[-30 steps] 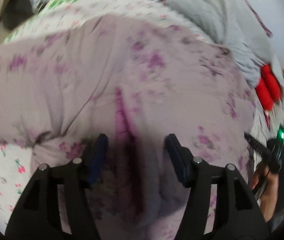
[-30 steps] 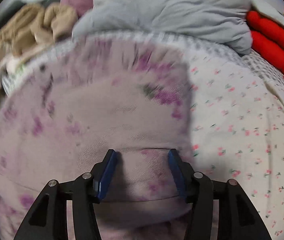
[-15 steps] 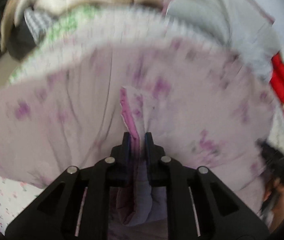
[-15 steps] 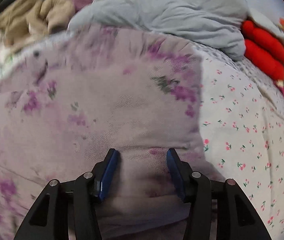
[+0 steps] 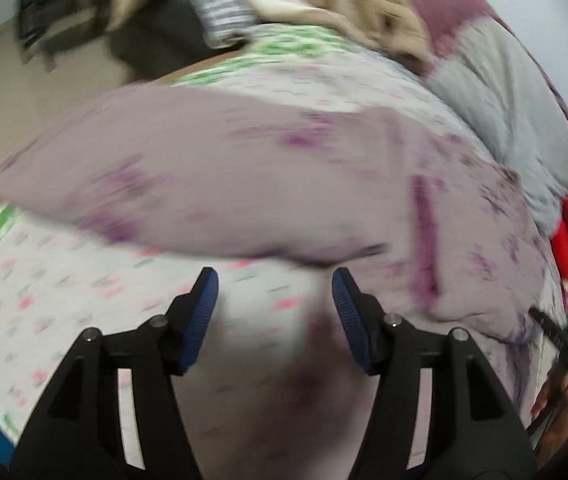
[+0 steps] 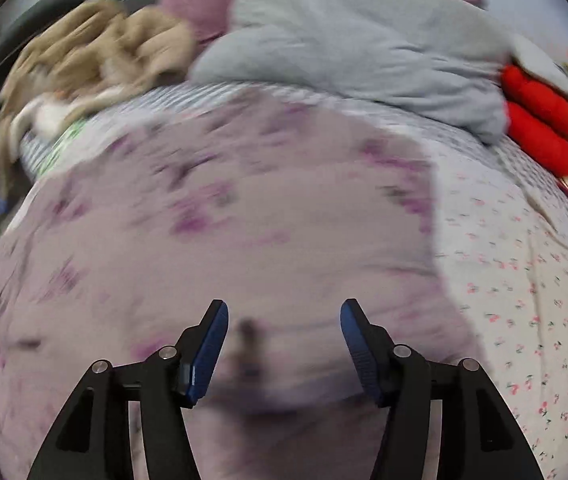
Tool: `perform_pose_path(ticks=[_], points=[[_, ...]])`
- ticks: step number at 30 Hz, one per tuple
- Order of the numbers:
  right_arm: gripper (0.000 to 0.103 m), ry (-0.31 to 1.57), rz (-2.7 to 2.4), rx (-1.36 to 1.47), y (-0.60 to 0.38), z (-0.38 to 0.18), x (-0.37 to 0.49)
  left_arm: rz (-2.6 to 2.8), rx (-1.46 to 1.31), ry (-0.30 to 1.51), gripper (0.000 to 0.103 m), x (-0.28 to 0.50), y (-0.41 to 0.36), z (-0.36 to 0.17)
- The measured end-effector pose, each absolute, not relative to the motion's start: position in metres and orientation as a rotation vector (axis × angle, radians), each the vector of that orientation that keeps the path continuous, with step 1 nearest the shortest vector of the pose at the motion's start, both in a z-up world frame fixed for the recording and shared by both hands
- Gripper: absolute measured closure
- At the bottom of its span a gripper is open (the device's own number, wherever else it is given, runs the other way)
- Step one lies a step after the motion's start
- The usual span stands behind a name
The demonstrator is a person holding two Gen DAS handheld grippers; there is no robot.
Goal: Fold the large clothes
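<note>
A large pale lilac garment with purple flowers (image 5: pixel 244 184) lies spread on a bed with a cherry-print sheet (image 5: pixel 44 300). It fills the right wrist view (image 6: pixel 244 240). My left gripper (image 5: pixel 275 280) is open and empty, just in front of the garment's near edge, over the sheet. My right gripper (image 6: pixel 284 312) is open and empty, hovering over the garment's near part. Both views are blurred by motion.
A grey quilt (image 6: pixel 364 48) and red plush items (image 6: pixel 540 120) lie at the back right. Tan clothing (image 6: pixel 96 60) is heaped at the back left. The other hand with its gripper (image 5: pixel 564 360) shows at the right edge of the left wrist view.
My left gripper, shut on a fold of the garment half a second ago, has opened and drawn back to the left. The right gripper stays open over the garment.
</note>
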State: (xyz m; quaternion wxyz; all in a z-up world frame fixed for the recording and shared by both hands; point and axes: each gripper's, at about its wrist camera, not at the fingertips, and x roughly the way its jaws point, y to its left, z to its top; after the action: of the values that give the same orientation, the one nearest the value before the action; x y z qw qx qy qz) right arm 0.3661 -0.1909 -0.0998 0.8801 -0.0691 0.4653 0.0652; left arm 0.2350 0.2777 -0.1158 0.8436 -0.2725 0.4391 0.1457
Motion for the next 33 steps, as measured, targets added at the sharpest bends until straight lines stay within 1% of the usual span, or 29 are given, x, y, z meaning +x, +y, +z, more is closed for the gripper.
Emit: perform_pose_path(ticks=[2, 4, 7, 10, 13, 15, 17, 19, 22, 23, 24, 25, 26, 28, 30, 33], points=[[0.043, 1.013, 0.146, -0.177, -0.173, -0.111, 0.364, 0.348, -0.627, 0.946, 0.043, 0.213, 0.302, -0.125], [0.043, 1.015, 0.164, -0.163, -0.154, -0.109, 0.351, 0.407, -0.647, 0.943, 0.043, 0.196, 0.322, -0.128], [0.043, 1.014, 0.234, -0.137, -0.132, -0.091, 0.336, 0.487, -0.721, 0.934, 0.043, 0.172, 0.358, -0.135], [0.043, 0.979, 0.281, -0.181, -0.1, -0.057, 0.309, 0.533, -0.856, 0.924, 0.043, 0.16, 0.395, -0.146], [0.041, 0.968, 0.328, -0.166, -0.083, -0.028, 0.289, 0.61, -0.975, 0.899, 0.043, 0.16, 0.43, -0.155], [0.035, 0.955, 0.36, -0.155, -0.076, -0.012, 0.275, 0.629, -1.046, 0.868, 0.043, 0.165, 0.452, -0.163], [0.032, 0.932, 0.394, -0.131, -0.067, 0.002, 0.262, 0.664, -1.117, 0.865, 0.043, 0.172, 0.468, -0.174], [0.029, 0.922, 0.402, -0.113, -0.057, 0.006, 0.257, 0.689, -1.18, 0.861, 0.043, 0.179, 0.482, -0.188], [0.029, 0.927, 0.429, -0.112, -0.042, -0.004, 0.259, 0.743, -1.137, 0.842, 0.043, 0.193, 0.484, -0.184], [0.029, 0.935, 0.426, -0.111, -0.04, -0.012, 0.262, 0.751, -1.086, 0.842, 0.051, 0.2, 0.482, -0.181], [0.029, 0.946, 0.426, -0.102, -0.04, -0.02, 0.266, 0.762, -1.051, 0.842, 0.063, 0.204, 0.482, -0.179], [0.029, 0.961, 0.422, -0.073, -0.042, -0.027, 0.27, 0.775, -1.037, 0.841, 0.083, 0.202, 0.486, -0.179], [0.029, 0.978, 0.42, -0.039, -0.046, -0.033, 0.274, 0.771, -1.045, 0.827, 0.086, 0.202, 0.49, -0.181], [0.029, 0.999, 0.416, 0.006, -0.054, -0.04, 0.279, 0.75, -1.11, 0.774, 0.089, 0.191, 0.5, -0.183], [0.029, 0.998, 0.394, 0.04, -0.065, -0.042, 0.283, 0.738, -1.148, 0.703, 0.09, 0.183, 0.504, -0.176], [0.029, 1.006, 0.378, 0.094, -0.081, -0.045, 0.286, 0.735, -1.106, 0.62, 0.091, 0.176, 0.503, -0.15]])
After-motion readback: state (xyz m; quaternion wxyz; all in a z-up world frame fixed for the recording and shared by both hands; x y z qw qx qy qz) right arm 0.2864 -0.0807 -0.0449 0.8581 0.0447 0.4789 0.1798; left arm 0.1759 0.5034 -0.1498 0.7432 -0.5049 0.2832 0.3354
